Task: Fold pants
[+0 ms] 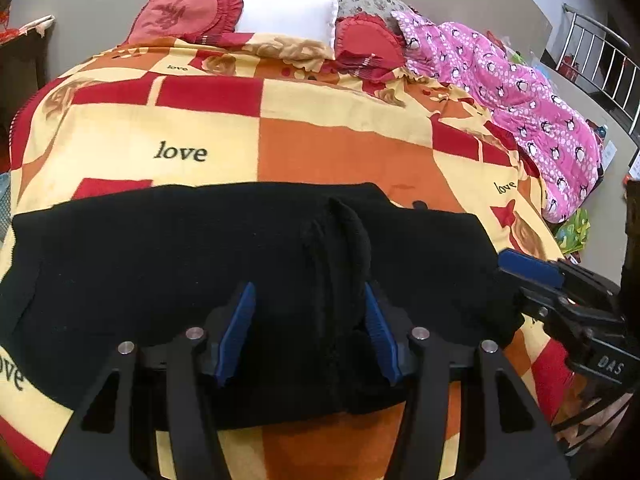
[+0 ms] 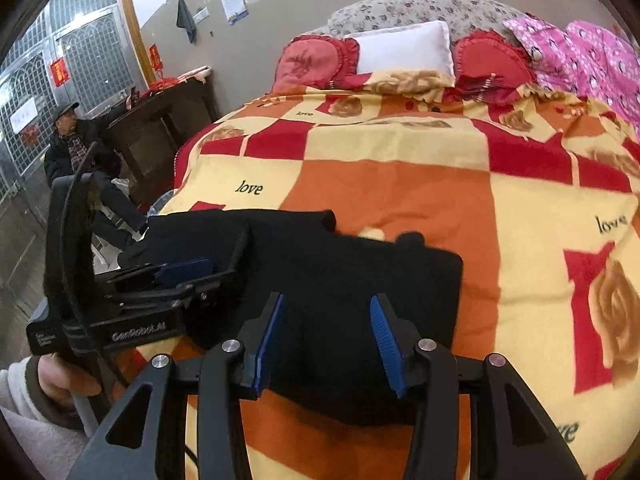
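Black pants (image 1: 180, 260) lie folded in a wide rectangle across the near part of the bed; they also show in the right wrist view (image 2: 360, 280). A raised fold (image 1: 352, 236) stands up in their middle. My left gripper (image 1: 310, 332) is open over the near edge of the pants, its blue pads (image 1: 240, 320) on either side of the raised fold. My right gripper (image 2: 328, 340) is open over the pants' right near part, empty. It also shows at the right in the left wrist view (image 1: 532, 272). The left gripper shows in the right wrist view (image 2: 184, 272).
The bed carries a red, orange and yellow "love" blanket (image 1: 320, 136). Red pillows (image 1: 180, 12) and a white pillow (image 1: 288, 16) lie at the head. A pink quilt (image 1: 520, 92) lies along the right side. A dark cabinet (image 2: 160, 128) and a seated man (image 2: 76, 144) are left of the bed.
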Motion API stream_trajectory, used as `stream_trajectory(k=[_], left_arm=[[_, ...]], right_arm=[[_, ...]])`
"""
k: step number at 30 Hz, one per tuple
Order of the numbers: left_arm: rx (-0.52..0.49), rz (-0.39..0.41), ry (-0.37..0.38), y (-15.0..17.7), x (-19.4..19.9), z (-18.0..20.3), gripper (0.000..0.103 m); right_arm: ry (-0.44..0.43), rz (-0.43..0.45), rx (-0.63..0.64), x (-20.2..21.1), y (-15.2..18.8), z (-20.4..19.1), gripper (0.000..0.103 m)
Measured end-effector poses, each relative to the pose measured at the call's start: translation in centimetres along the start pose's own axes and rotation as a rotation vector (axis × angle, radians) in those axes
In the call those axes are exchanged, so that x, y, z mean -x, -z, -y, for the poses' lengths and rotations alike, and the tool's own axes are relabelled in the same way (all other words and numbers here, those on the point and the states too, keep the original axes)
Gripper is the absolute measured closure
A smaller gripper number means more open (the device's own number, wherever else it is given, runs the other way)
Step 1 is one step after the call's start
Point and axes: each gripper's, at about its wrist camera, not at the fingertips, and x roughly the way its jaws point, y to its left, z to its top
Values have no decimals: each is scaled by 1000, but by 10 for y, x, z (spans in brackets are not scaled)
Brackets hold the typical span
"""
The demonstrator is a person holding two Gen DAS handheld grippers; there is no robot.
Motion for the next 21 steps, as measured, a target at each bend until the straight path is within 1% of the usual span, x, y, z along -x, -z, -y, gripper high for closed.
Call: stream_trajectory(k=[7,12,14,16,21], left_arm=[[5,33,-44,0,11,-10,49],[38,37,-63,0,15,-25,49],[53,34,-65,1,15,-30,49],[59,31,-69,2,16,-33,49],[66,37,-72,4,22,-38,49]], right_arm=[[-33,-35,42,-28,-12,-20,56],[-60,-60,69,-49,-16,-36,56],[-69,-87,67,-61,-15,-38,55],[-56,-93,76,-70,-13,-41,55],[-57,-92,72,-63,-16,-43,54]])
